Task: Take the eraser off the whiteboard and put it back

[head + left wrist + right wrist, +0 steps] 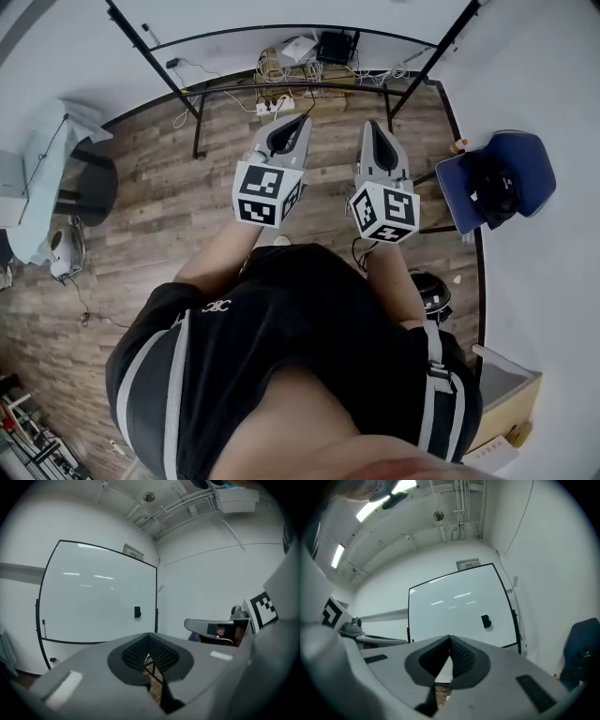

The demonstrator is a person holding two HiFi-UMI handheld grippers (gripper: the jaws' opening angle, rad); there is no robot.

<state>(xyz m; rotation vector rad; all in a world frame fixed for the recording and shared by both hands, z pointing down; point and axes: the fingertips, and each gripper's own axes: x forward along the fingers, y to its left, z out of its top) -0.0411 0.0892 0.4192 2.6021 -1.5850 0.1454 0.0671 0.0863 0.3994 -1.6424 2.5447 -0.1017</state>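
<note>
Both left gripper [149, 635] and right gripper [450, 638] closed; eraser [486, 621] tiny, featureless

Blue chair [525, 173] right; cable tangle [286, 67] on wood floor [159, 234].

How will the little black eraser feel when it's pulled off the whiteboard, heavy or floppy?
Probably light: the eraser is small and clings to the upright whiteboard with nothing under it. Likely stiff, since it keeps a blocky shape. Maybe magnetic.
</note>
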